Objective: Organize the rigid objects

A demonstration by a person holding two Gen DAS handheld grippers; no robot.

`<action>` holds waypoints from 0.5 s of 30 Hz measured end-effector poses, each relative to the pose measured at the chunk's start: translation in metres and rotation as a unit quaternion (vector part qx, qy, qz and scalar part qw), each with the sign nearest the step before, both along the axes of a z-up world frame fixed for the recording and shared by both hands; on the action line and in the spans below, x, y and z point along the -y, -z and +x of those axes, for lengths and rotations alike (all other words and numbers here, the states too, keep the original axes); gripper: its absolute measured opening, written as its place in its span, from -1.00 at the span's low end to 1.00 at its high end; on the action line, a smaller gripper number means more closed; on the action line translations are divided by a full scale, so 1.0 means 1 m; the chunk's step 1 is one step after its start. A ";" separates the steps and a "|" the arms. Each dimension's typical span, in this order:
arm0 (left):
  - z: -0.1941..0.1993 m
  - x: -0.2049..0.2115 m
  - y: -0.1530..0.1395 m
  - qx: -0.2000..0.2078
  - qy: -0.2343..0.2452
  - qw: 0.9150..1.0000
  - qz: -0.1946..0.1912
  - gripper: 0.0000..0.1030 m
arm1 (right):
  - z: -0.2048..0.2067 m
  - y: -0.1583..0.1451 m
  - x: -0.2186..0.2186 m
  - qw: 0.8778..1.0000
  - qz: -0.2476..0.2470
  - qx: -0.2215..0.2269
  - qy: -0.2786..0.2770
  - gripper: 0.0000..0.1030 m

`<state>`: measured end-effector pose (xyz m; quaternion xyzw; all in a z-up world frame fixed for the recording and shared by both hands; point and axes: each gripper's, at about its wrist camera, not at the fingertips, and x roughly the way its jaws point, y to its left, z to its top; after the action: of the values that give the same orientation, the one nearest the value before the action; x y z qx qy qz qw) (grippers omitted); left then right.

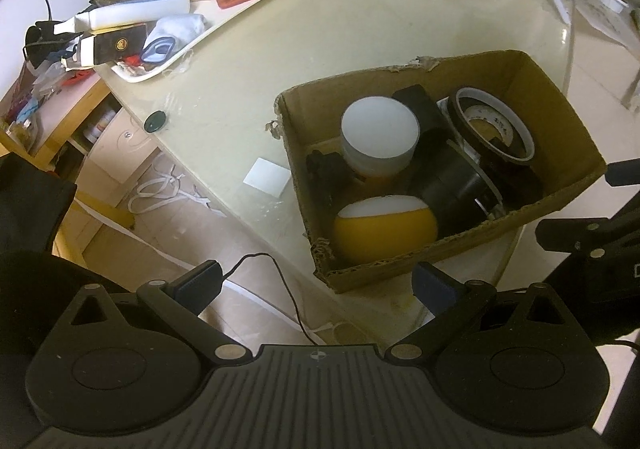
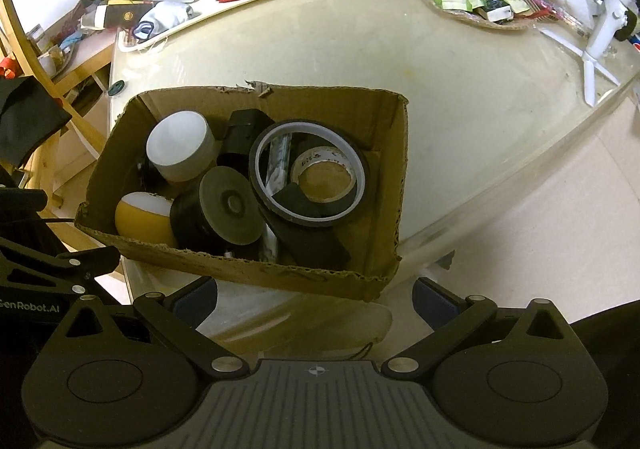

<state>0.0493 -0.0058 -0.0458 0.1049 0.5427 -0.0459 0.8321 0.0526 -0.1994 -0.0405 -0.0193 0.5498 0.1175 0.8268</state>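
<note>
Cardboard box point(image 2: 384, 153) sits at the near edge of the table point(image 2: 460, 97) and looks pretty much loaded: white-topped cylinder point(image 2: 180, 145), yellow ball point(image 2: 140, 219), black roll point(image 2: 216, 211), big tape ring point(image 2: 308, 177) with a smaller tape roll point(image 2: 324, 177) inside it, plus black bits I can't identify. My left gripper point(image 1: 316, 285) and right gripper point(image 2: 314, 295) both hover just short of the box, fingers spread, holding nothing. Judging by that, packing is mostly done; a small dark disc point(image 1: 155, 121) and a white card point(image 1: 267, 177) lie loose on the table, maybe left to collect.
</note>
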 end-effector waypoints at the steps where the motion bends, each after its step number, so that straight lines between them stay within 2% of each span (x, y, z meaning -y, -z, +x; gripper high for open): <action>1: 0.000 0.001 0.000 0.000 0.001 1.000 0.000 1.00 | 0.000 0.000 0.000 1.000 0.001 0.000 0.001 1.00; 15: -0.001 0.002 0.001 -0.001 0.005 1.000 0.002 1.00 | 0.000 0.000 0.000 1.000 0.003 0.000 0.001 1.00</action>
<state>0.0485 -0.0079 -0.0465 0.1095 0.5430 -0.0492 0.8311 0.0531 -0.1992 -0.0404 -0.0168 0.5496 0.1185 0.8268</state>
